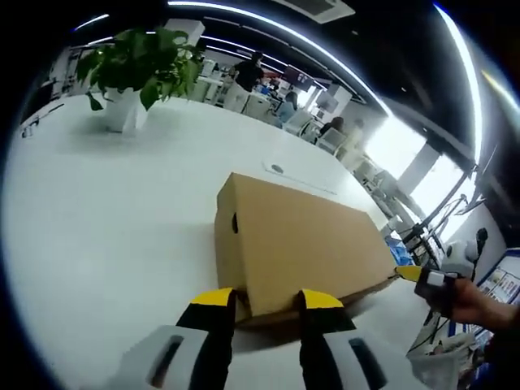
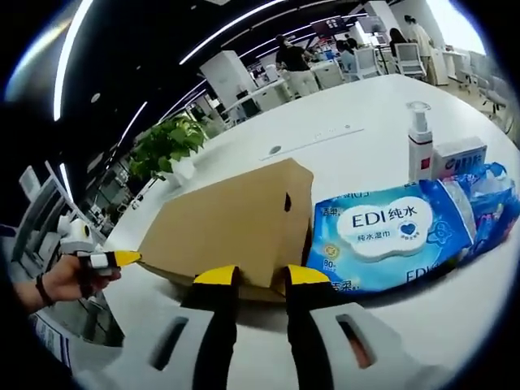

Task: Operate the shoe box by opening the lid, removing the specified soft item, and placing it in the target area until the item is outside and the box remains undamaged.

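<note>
Shoe box [image 1: 301, 248] sat shut on the white desk [image 1: 106, 236], its contents hidden under the lid.
Left tongs [image 1: 266, 302] stood parted at one lower corner of the cardboard box, yellow tips either side of the lid edge, gripping nothing that showed. Right tongs [image 2: 262, 278] were likewise parted at the opposite corner. A blue EDI wet-wipes pack [image 2: 390, 236] lay just beside the box, with a pump bottle [image 2: 419, 146] and small carton [image 2: 460, 156] behind; a potted plant [image 1: 134, 73] stood well apart.
</note>
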`<state>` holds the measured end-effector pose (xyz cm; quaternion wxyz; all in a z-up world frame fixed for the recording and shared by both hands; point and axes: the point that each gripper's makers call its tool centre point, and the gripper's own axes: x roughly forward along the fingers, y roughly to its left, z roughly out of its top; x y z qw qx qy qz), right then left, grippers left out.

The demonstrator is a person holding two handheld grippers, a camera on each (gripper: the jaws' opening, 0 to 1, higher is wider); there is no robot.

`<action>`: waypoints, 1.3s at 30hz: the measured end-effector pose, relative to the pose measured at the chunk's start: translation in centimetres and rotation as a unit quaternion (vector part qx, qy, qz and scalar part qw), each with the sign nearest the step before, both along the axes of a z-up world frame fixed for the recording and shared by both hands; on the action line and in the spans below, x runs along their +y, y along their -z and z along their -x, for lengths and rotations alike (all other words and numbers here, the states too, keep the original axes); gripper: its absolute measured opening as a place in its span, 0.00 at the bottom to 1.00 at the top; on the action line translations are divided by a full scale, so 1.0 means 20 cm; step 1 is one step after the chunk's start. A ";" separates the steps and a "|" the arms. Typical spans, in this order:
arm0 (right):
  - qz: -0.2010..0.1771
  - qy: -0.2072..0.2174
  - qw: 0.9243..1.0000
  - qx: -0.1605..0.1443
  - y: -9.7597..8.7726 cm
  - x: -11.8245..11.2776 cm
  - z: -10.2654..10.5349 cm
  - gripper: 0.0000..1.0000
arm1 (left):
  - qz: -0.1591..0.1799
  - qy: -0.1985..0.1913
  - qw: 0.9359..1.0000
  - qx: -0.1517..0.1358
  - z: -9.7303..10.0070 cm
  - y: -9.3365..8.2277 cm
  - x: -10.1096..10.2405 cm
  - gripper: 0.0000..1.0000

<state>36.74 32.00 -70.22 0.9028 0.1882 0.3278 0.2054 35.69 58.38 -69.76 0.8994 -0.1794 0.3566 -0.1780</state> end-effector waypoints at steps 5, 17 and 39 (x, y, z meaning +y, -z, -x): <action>0.000 -0.001 1.000 -0.004 0.00 0.00 -0.01 0.21 | -0.001 0.003 1.000 0.000 0.00 0.00 0.00 0.31; 0.029 -0.010 0.999 -0.042 -0.08 -0.12 0.11 0.25 | -0.004 0.011 1.000 -0.020 0.09 -0.04 0.00 0.31; 0.089 0.101 0.987 -0.086 -0.15 -0.60 0.55 0.35 | -0.063 0.061 0.996 -0.025 0.44 -0.10 -0.25 0.35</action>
